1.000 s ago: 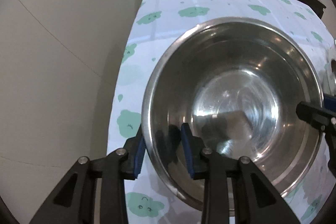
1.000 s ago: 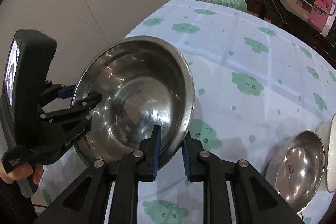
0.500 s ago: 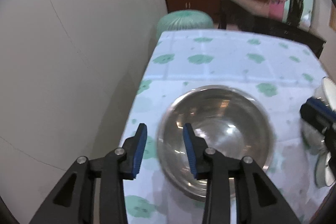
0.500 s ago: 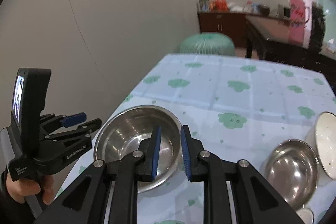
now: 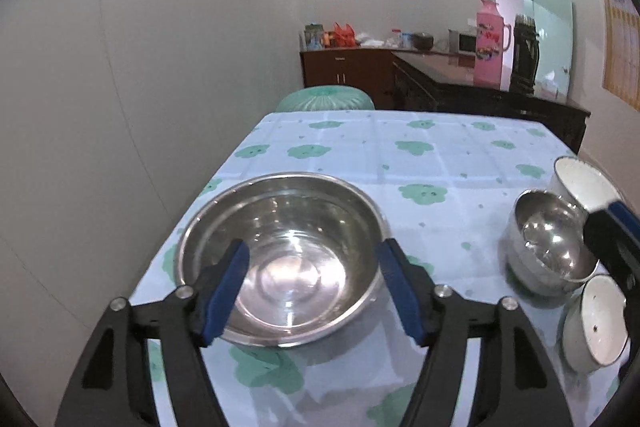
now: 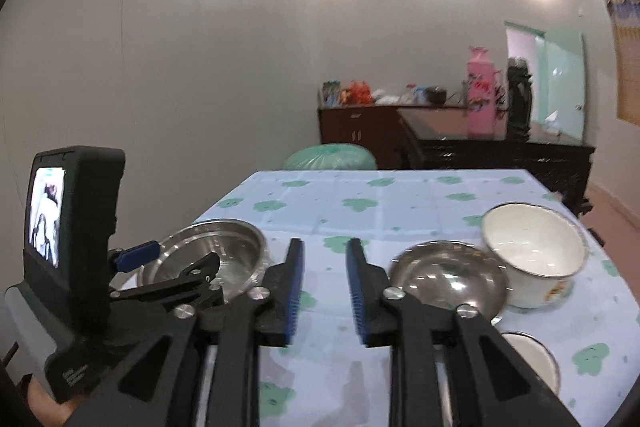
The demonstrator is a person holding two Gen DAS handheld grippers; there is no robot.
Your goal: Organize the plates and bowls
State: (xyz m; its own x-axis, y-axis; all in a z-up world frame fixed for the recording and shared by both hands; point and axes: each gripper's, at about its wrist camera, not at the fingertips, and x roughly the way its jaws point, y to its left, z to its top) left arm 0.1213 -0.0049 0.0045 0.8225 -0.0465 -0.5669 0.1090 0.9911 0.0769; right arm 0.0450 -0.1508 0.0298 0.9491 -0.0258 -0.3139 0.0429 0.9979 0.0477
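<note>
The large steel bowl (image 5: 280, 259) is set upright on the tabletop (image 5: 440, 163), near its left edge. The left hand-held gripper (image 5: 314, 291) is held just above and before the bowl with its jaws spread wide, nothing between them. The right hand-held gripper (image 6: 324, 291) is seen partly opened and empty over the cloth, with the large steel bowl (image 6: 216, 251) to its left and a smaller steel bowl (image 6: 448, 279) to its right, touching a white enamel bowl (image 6: 536, 251).
</note>
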